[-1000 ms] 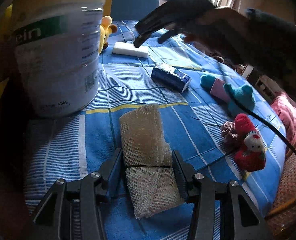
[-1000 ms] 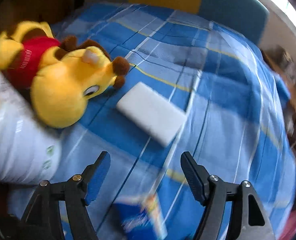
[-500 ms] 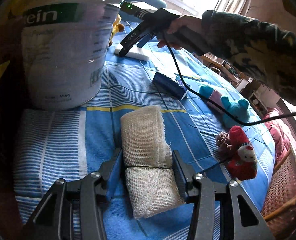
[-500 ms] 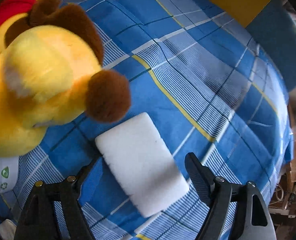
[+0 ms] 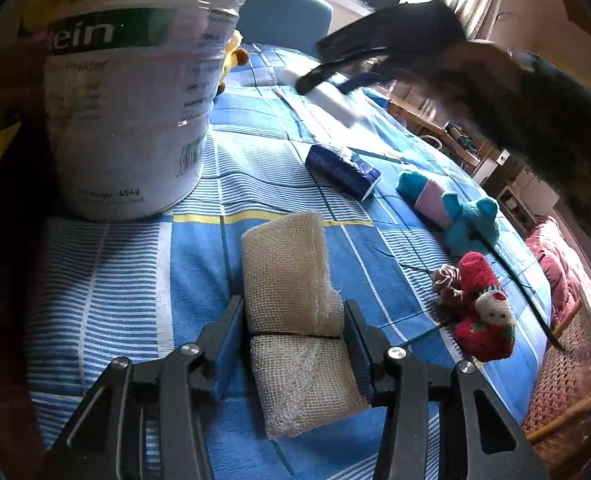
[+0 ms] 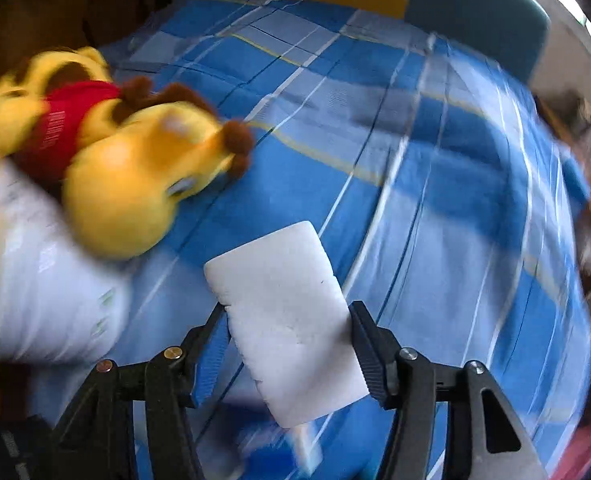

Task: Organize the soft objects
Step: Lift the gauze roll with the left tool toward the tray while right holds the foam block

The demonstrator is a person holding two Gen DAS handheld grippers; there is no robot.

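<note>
My left gripper (image 5: 295,340) is shut on a beige gauze roll (image 5: 291,292) that lies on the blue checked cloth (image 5: 107,292). My right gripper (image 6: 289,340) is shut on a white sponge block (image 6: 283,304) and holds it above the cloth; it also shows in the left wrist view (image 5: 335,100), blurred, at the far side. A yellow bear plush (image 6: 127,160) in a red shirt lies to the left of the sponge.
A large white tub (image 5: 131,100) stands at the left. A blue tissue pack (image 5: 343,170), a teal and pink plush (image 5: 451,208) and a red and white plush (image 5: 483,308) lie to the right. A wicker chair (image 5: 563,392) stands past the cloth's right edge.
My right gripper came down over the white sponge, closed on it and lifted it off the cloth. My left gripper stayed shut on the gauze roll.
</note>
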